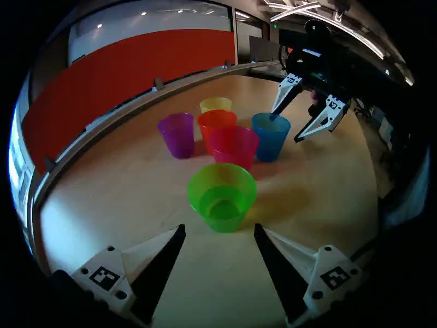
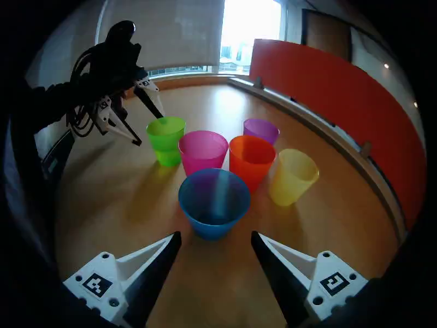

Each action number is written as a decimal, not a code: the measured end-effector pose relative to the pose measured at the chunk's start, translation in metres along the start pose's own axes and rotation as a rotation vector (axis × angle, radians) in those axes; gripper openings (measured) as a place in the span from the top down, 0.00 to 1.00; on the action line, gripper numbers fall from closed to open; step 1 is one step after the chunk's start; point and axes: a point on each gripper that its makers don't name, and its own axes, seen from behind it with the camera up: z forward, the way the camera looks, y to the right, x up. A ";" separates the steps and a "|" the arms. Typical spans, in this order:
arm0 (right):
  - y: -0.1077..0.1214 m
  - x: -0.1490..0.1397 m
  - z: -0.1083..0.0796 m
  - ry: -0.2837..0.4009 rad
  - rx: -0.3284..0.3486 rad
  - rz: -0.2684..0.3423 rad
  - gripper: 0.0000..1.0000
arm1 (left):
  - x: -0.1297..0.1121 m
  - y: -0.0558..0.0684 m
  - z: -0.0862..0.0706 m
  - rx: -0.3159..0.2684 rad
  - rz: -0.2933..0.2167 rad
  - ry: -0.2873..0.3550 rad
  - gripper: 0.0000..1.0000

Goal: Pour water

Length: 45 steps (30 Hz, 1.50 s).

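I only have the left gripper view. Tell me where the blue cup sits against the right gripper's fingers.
Observer: In the right gripper view the blue cup stands centred just beyond the open right gripper's fingertips, untouched.
Operator: Describe the yellow cup; orange hides it here.
Observer: The yellow cup shows whole, beside the orange cup, nearest the red wall.
Operator: Report what lies past my left gripper.
Observer: A bright window, beyond the left gripper and the table's far end.

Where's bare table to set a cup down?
Bare wood runs between the yellow plastic cup and the table's raised edge, and beside the green plastic cup. Crowded where the pink plastic cup, orange plastic cup and blue plastic cup cluster.
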 end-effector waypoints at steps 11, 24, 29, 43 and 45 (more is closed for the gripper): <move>0.007 -0.013 -0.029 0.008 -0.085 0.073 0.01 | -0.004 -0.009 -0.024 0.099 -0.066 0.038 0.07; 0.022 -0.022 -0.058 0.025 -0.190 0.197 0.01 | 0.001 -0.024 -0.049 0.215 -0.150 0.108 0.07; 0.032 -0.026 -0.068 0.038 -0.249 0.245 0.01 | 0.005 -0.027 -0.056 0.257 -0.184 0.154 0.07; 0.051 -0.040 -0.096 0.057 -0.438 0.351 0.01 | 0.011 -0.043 -0.083 0.413 -0.277 0.271 0.07; 0.053 -0.039 -0.099 0.068 -0.461 0.369 0.01 | 0.012 -0.043 -0.086 0.430 -0.296 0.287 0.07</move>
